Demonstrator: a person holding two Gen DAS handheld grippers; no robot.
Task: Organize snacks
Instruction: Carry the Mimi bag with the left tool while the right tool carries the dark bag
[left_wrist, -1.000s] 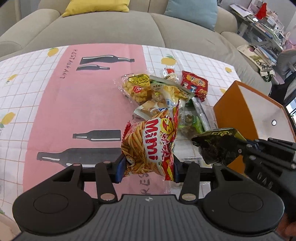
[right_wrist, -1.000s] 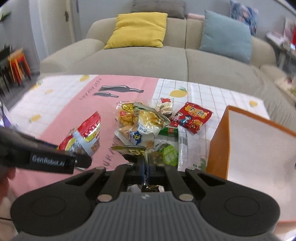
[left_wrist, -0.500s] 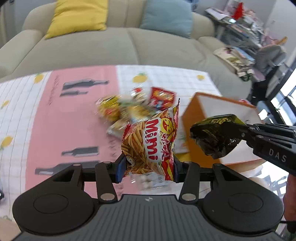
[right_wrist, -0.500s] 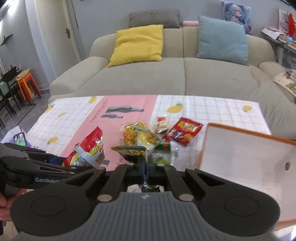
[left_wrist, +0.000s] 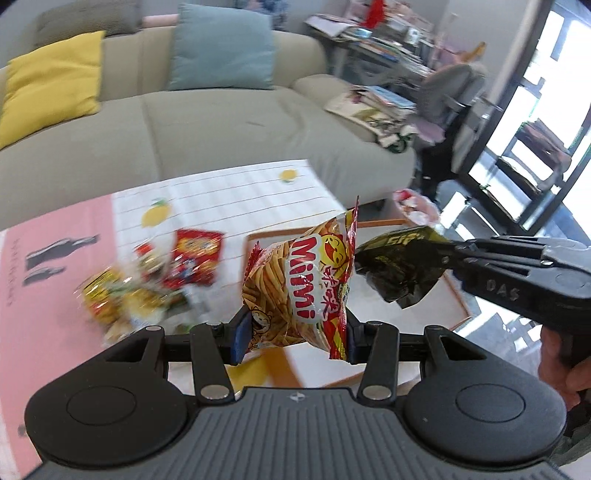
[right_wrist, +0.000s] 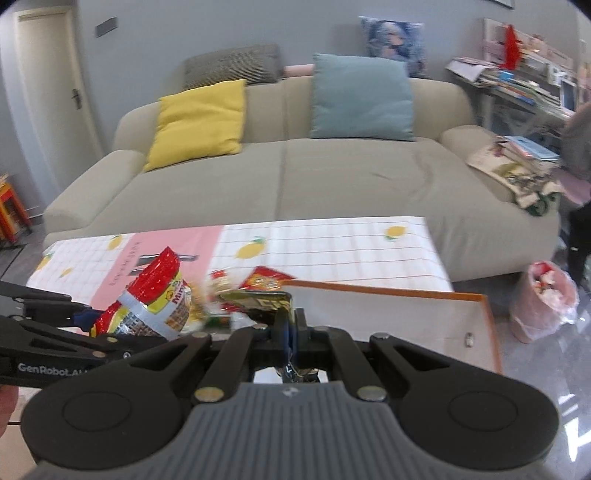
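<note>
The left gripper (left_wrist: 293, 334) clamps a red-and-yellow foil bag of "Mimi" stick snacks (left_wrist: 303, 284) between its blue-padded fingers (left_wrist: 238, 338), holding the bag upright in the air above the near-left corner of an orange-edged white box (left_wrist: 460, 295). To its right, the right gripper (left_wrist: 448, 251) pinches a crumpled dark green-black foil packet with gold lettering (left_wrist: 397, 269), which hangs over the box's open interior, just beside the Mimi bag but apart from it. In the right wrist view the gripper's fingers are drawn together on the packet's top edge (right_wrist: 258, 299), with the box's pale inner floor (right_wrist: 388, 314) spread out beyond and to the right.

The remaining loose snacks (left_wrist: 147, 280) lie in a blurred heap on the pink-and-white lemon-print tablecloth (left_wrist: 221, 199), left of the box; a flat red packet (left_wrist: 195, 258) sits at the heap's far edge. Beyond the table stands a beige sofa (right_wrist: 295, 173) carrying a yellow cushion (right_wrist: 199, 122) and a pale blue cushion (right_wrist: 360, 98). A pink-lined waste bin (right_wrist: 545, 299) stands on the floor at far right.
</note>
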